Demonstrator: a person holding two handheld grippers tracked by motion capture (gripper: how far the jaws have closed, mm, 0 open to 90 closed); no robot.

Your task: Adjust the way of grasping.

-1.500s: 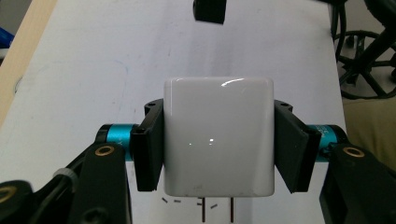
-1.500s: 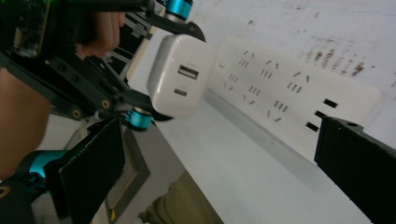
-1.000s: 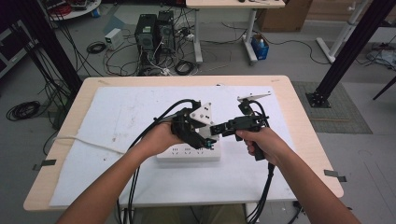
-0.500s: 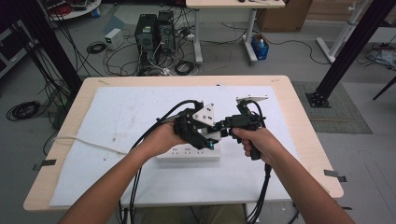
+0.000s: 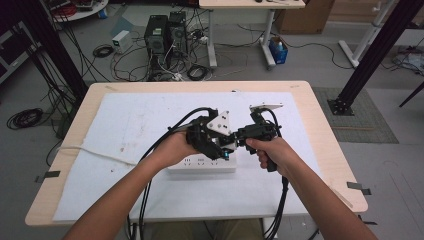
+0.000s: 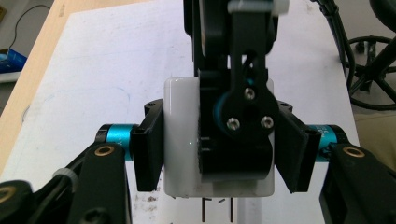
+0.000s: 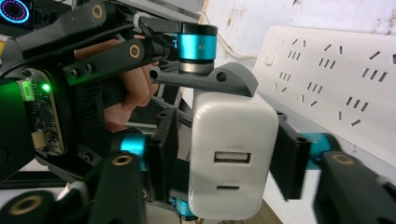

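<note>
Holding a white charger between both grippers, just above the white power strip on the paper-covered table; left gripper clamped tight on the charger's sides, prongs visible below its body in the left gripper view, pointing down toward the table; right gripper has just been closing, jaws now flanking the charger's port end, left pad looks in contact, right pad's contact I cannot tell. Risks, as judged: two grips at crossed angles could twist the charger and cock its prongs off line with the strip's slots; if the left lets go before the right bites fully, the charger may drop onto the strip; the right gripper's body crowds the left, so a collision could jar the hold; trailing cables near the strip might snag.
</note>
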